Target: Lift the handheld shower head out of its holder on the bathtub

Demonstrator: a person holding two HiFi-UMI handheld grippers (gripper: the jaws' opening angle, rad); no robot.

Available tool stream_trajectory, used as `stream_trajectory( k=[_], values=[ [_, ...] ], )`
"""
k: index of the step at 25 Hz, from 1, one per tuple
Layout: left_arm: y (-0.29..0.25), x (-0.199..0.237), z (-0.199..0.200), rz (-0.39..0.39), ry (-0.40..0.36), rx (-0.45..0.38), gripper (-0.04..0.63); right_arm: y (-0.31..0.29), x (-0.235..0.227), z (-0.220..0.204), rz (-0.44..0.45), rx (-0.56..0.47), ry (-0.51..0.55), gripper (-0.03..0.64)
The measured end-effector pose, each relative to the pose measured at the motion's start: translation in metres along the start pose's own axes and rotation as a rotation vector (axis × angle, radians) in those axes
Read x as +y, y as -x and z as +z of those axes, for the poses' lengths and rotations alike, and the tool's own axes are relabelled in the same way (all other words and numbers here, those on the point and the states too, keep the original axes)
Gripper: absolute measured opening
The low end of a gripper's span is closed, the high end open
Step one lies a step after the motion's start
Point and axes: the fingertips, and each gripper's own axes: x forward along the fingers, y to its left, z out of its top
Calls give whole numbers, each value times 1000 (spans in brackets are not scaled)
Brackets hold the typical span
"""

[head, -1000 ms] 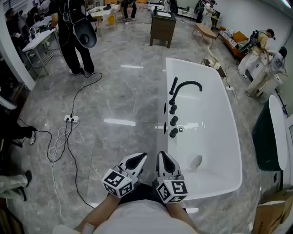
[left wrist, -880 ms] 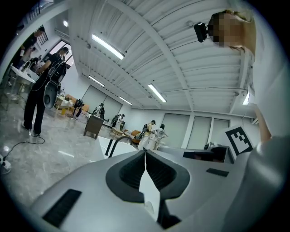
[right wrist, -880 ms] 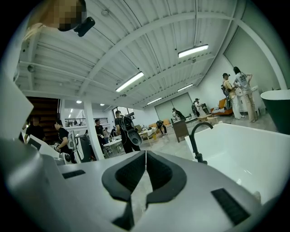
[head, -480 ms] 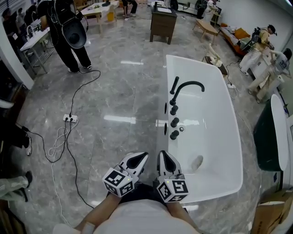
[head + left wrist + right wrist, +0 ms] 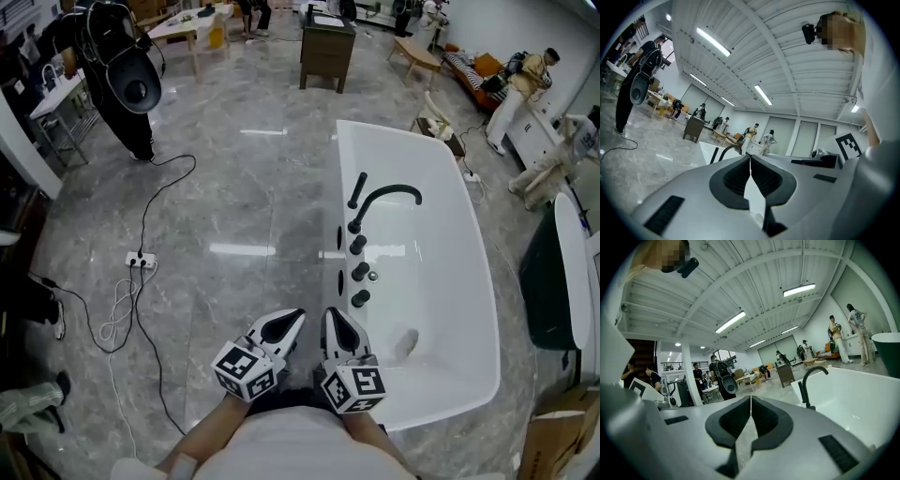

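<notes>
The white bathtub (image 5: 450, 281) stands on the marble floor, ahead and to the right in the head view. On its left rim a slim black handheld shower head (image 5: 357, 190) stands in its holder beside the curved black faucet (image 5: 389, 197) and three black knobs (image 5: 359, 272). My left gripper (image 5: 291, 319) and right gripper (image 5: 333, 317) hover side by side short of the tub's near end, both shut and empty. The left gripper view shows shut jaws (image 5: 750, 157) with the faucet (image 5: 727, 149) far ahead. In the right gripper view shut jaws (image 5: 751, 399) point left of the shower head (image 5: 800, 391).
Black cables and a power strip (image 5: 141, 260) lie on the floor at left. A person in black (image 5: 122, 75) stands at the back left, a dark cabinet (image 5: 326, 52) behind the tub. A dark green tub (image 5: 548, 291) and a cardboard box (image 5: 553, 441) sit at right.
Both grippers have moved forward together, still shut. The tub and its black fittings have drawn nearer in the head view, and the power strip has slid down.
</notes>
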Motion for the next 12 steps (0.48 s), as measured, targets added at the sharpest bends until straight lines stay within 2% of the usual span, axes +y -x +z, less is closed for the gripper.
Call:
stream_trajectory(
  k=[12],
  values=[
    [-38,60,36,-59,13,25,12,-76,0,11,-27,25,2,17]
  ],
)
